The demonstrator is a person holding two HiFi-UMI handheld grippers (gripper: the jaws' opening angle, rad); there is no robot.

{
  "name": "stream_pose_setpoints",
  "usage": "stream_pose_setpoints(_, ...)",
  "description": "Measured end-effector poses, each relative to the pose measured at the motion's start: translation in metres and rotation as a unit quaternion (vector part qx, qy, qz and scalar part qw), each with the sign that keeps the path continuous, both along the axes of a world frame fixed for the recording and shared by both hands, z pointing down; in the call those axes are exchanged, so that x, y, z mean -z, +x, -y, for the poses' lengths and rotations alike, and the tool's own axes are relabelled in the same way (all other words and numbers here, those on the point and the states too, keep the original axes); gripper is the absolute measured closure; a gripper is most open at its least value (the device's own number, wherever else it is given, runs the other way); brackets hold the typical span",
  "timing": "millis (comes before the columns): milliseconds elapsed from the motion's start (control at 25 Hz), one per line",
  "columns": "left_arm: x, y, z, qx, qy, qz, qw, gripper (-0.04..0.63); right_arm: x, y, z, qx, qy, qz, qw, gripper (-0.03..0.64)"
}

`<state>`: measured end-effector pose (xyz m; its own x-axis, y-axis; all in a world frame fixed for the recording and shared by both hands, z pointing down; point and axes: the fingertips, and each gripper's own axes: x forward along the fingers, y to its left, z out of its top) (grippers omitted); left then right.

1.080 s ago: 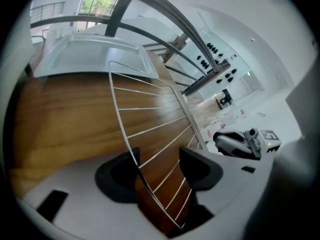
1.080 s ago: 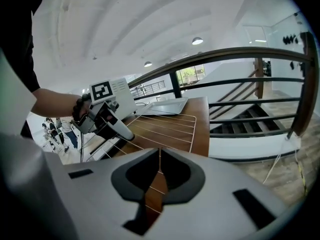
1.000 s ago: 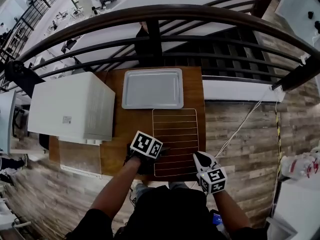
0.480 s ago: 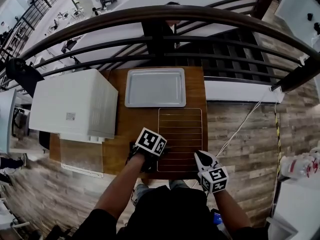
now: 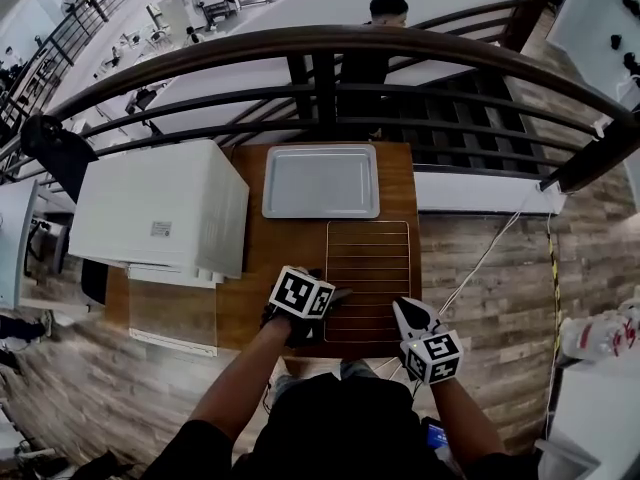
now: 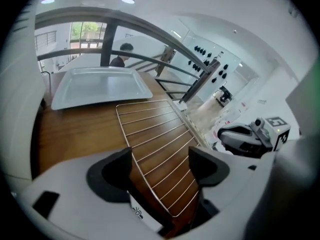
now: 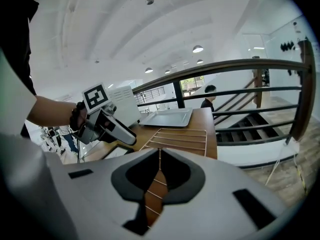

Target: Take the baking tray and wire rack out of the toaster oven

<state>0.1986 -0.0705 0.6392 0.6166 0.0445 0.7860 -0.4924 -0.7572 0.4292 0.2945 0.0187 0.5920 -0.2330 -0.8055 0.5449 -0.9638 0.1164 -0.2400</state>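
A dark curved railing [image 5: 320,43] spans the far side, with a person [image 5: 385,10] standing beyond it. Below it a brown table [image 5: 258,268] stands on a wood-plank floor [image 5: 500,268]. The white oven [image 5: 160,218] fills the table's left side, and its door [image 5: 170,313] is dropped open toward the wearer. Both task things are already out of it. The tray [image 5: 322,181] lies flat on the far part of the table, just right of the oven. The rack [image 5: 367,280] lies flat on the near right part, just beside the tray's near edge; whether the two touch cannot be told. The left gripper [image 5: 332,296] hangs over the rack's near left corner. Its jaws have just been opening and stand wide apart. In the left gripper view the rack's left edge wire runs beneath the gap between them, and neither pad presses on it. The right gripper [image 5: 408,313] is at the rack's near right corner, by the table's near edge. Its jaws are closed together with nothing held, and the right gripper view shows only a slit of the rack past them.
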Motion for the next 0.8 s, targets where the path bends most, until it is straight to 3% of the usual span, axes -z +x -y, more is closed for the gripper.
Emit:
stream_pose_setpoints(120, 0.022, -0.004, 0.005, 0.006, 0.028, -0.044, 0.9986, 0.249, 0.018, -0.005, 0.004, -0.01, 0.019, 0.002, 1.0, 0.607)
stream_pose_setpoints(240, 0.052, -0.014, 0.016, 0.017, 0.077, -0.092, 0.9925, 0.341, 0.036, -0.011, 0.01, -0.024, 0.04, 0.001, 0.999, 0.607)
stream_pose_setpoints(400, 0.098, -0.038, 0.03, 0.028, 0.139, -0.149, 0.9785, 0.457, 0.062, -0.029, 0.017, -0.045, 0.067, 0.012, 0.997, 0.607)
stream_pose_setpoints(600, 0.168, -0.072, 0.043, 0.053, 0.201, -0.239, 0.9486, 0.568, 0.099, -0.061, 0.031, -0.038, 0.11, 0.01, 0.993, 0.607)
stream_pose_setpoints(800, 0.232, -0.111, 0.048, 0.067, 0.253, -0.324, 0.9091, 0.584, 0.141, -0.09, 0.05, -0.028, 0.16, 0.018, 0.986, 0.607)
